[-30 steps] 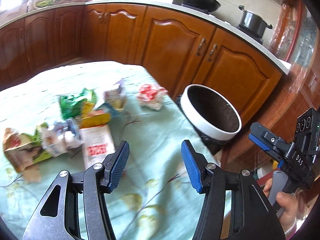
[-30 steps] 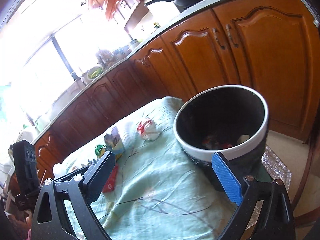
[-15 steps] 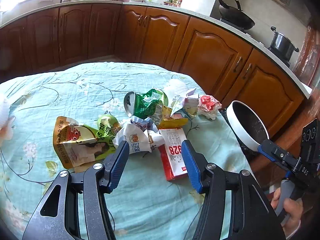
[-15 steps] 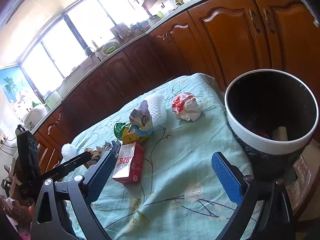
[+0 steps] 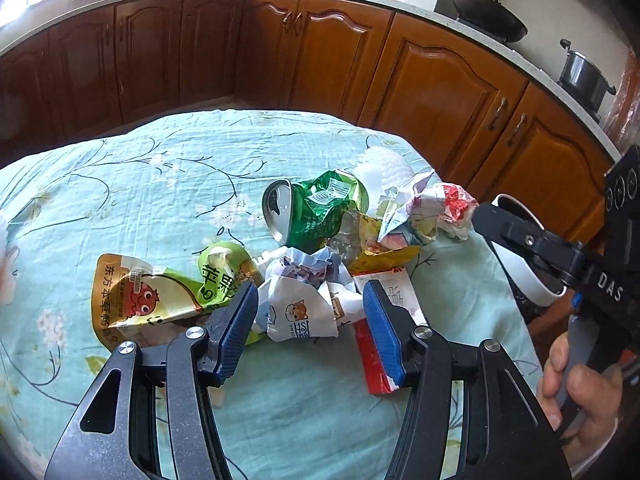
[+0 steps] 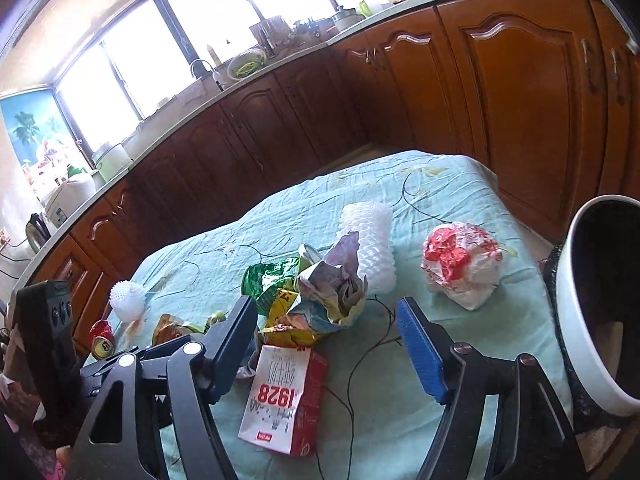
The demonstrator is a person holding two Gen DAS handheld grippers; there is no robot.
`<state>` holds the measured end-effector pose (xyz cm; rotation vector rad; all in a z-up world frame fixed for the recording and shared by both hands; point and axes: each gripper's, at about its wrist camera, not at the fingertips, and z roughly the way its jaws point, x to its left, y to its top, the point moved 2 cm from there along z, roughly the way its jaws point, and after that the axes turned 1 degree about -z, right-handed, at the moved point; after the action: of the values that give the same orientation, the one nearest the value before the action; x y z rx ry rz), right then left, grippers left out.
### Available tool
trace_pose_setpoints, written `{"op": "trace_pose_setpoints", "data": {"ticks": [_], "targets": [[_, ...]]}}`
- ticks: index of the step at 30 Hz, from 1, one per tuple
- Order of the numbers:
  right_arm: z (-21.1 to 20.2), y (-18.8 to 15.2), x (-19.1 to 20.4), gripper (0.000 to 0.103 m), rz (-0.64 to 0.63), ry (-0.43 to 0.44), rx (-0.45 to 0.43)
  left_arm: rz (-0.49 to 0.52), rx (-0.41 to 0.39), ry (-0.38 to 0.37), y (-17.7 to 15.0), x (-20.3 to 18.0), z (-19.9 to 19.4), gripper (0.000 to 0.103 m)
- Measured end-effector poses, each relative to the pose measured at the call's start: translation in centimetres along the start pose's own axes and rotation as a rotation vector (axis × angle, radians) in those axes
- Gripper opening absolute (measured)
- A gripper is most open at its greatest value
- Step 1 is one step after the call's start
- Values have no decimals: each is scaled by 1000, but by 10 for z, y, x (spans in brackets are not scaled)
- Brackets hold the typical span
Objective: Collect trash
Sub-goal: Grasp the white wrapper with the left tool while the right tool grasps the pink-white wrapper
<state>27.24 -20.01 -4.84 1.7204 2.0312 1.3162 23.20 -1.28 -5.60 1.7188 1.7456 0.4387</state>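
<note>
The crumpled white wrapper [image 5: 298, 308] lies at the near edge of the trash heap on the worktop [image 5: 132, 184], so the wide-spread, empty left gripper [image 5: 310, 330] should straddle it before closing, while the right gripper [image 6: 328, 344] hovers agape, holding nothing, beside the bin [image 6: 576, 320].

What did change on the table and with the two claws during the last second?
Both claws swung from the bin toward the trash pile: the left claw now frames the white wrapper, the right claw the red carton. Nothing grasped; both stayed open, trash unmoved.
</note>
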Motion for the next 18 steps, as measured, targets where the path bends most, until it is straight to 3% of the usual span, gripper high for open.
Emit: {"op": "trace_pose_setpoints", "data": {"ticks": [3,5,6,7,10,18], "targets": [[19,4,-2,62,3,-10,23,5,20,-5,-2,1,7,54],[27,5,-2,49,4,-14,32,13,23,-2,-2,2,10,43],[30,5,-2,36,0,-19,36,17,27,-6,-2,1,12,35],[32,4,-2,20,-4,-21,40,18,28,-11,-3,3,12,34],[25,1,-2,6,-13,-25,29,27,17,-17,-3,3,9,30],[-14,-12,-2,5,-37,-16,-12,1,-42,-55,-1,4,-17,27]]}}
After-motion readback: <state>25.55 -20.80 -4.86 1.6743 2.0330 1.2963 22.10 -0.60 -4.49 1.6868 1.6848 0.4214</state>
